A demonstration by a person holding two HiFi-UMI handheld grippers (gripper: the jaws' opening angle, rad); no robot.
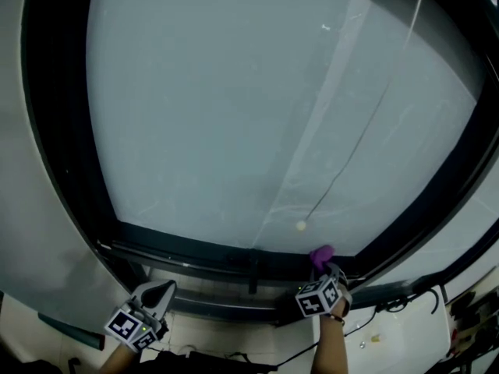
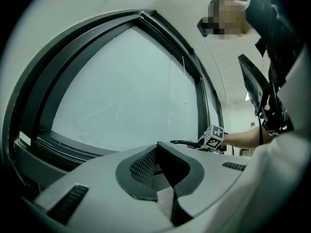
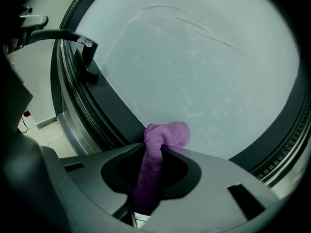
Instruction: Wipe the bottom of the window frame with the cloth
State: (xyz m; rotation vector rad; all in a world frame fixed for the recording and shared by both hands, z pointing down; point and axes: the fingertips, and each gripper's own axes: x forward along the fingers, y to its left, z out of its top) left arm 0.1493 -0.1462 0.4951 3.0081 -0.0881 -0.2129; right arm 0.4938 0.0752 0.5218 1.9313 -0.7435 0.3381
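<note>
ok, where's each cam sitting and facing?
Head view: on the head, facing down at window pane and bottom frame; left gripper, right gripper, right forearm show.
Left gripper view: along its shut, empty jaws toward the pane.
Right gripper view: along jaws shut on purple cloth, toward pane and frame.
Shared: head view and left gripper view both show the right gripper.

The cloth (image 1: 321,254) sits between the right gripper's (image 1: 324,266) jaws, against the window frame's (image 1: 195,253) bottom rail, right of centre. The left gripper (image 1: 160,294) lies leftward, below that rail.
</note>
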